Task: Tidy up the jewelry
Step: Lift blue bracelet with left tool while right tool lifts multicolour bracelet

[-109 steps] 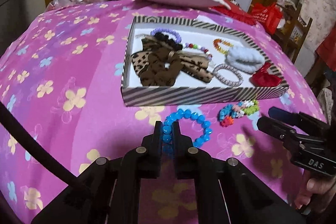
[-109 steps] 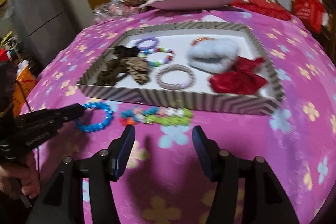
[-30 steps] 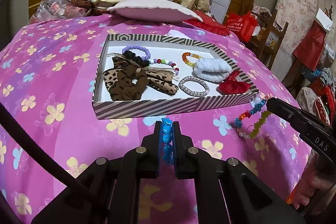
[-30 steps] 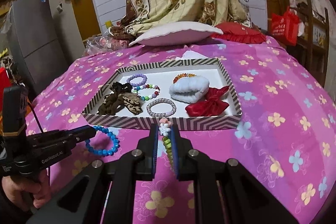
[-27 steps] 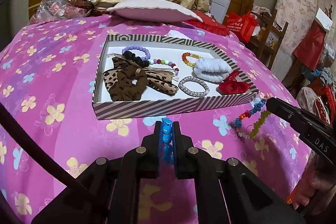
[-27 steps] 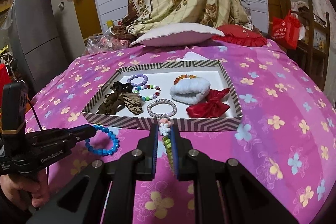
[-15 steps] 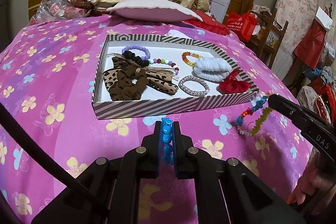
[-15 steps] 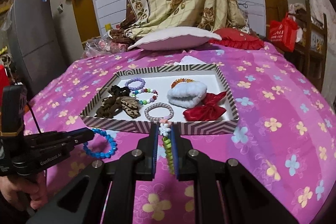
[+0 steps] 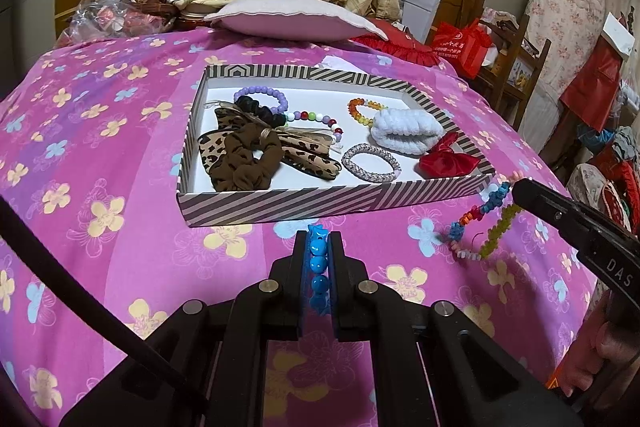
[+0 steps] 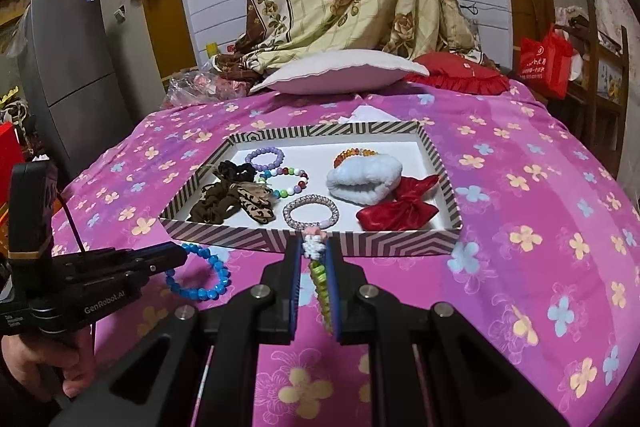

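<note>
Jewelry that lay loose on the bed a few seconds ago is now off the covers: both bracelets have been picked up and carried toward the striped tray [image 9: 280, 205]. From the left wrist view, the left hand-held gripper [image 9: 318, 247] is closed narrow on the blue bead bracelet [image 9: 318, 263], a short run of its beads pinched between the jaws just in front of the tray's near wall. From the right wrist view, the rest of that loop [image 10: 200, 277] hangs free above the pink flowered bedspread [image 10: 540, 227]. The right hand-held gripper [image 10: 316, 255] is likewise clamped on the multicolored woven bracelet [image 10: 318, 267], whose blue, orange and green strands dangle from the jaw tips in the left view [image 9: 480, 227] (they seem to hang clear of the cloth, though the fisheye edge makes that hard to confirm). Over the last second both grippers have risen slightly and eased closer to the tray. Already inside it are a purple bead bracelet [image 9: 262, 95], a leopard-print scrunchie [image 9: 244, 155], a silver bangle [image 9: 370, 163], a white fluffy band [image 9: 404, 127] and a red bow [image 9: 446, 159]. With both grasps secure, the pickup step looks finished; what likely remains is carrying each bracelet over the tray wall and releasing it onto a bare patch of the white floor.
</note>
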Tool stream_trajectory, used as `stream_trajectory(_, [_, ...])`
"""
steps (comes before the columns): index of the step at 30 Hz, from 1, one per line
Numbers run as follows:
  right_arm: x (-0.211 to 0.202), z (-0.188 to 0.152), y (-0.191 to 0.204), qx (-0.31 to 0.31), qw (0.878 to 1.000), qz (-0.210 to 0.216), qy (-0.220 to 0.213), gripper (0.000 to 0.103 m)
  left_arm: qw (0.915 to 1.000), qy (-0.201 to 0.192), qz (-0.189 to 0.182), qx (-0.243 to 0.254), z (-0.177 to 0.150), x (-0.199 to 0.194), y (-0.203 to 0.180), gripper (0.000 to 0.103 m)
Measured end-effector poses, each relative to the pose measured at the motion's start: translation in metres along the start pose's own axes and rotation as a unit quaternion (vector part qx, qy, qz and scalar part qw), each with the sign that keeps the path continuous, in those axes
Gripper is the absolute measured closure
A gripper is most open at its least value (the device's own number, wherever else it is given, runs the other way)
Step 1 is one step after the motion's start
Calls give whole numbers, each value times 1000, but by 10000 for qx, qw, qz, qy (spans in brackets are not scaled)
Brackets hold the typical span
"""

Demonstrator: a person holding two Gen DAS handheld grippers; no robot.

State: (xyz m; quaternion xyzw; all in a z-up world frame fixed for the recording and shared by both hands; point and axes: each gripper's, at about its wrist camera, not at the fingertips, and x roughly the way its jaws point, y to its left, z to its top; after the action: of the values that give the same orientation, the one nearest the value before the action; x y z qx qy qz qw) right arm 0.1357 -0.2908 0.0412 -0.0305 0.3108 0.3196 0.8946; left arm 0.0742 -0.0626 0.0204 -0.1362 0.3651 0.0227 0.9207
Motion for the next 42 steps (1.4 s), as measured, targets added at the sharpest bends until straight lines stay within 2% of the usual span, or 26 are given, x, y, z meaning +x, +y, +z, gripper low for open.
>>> stream_trajectory(6, [0, -1, 7, -169, 9999, 2, 22, 91, 10000, 7, 10, 6, 0, 0, 1, 103])
stream_trajectory(42, [1, 1, 12, -211, 9998, 31, -30, 91, 10000, 7, 5, 10, -1, 0, 3, 103])
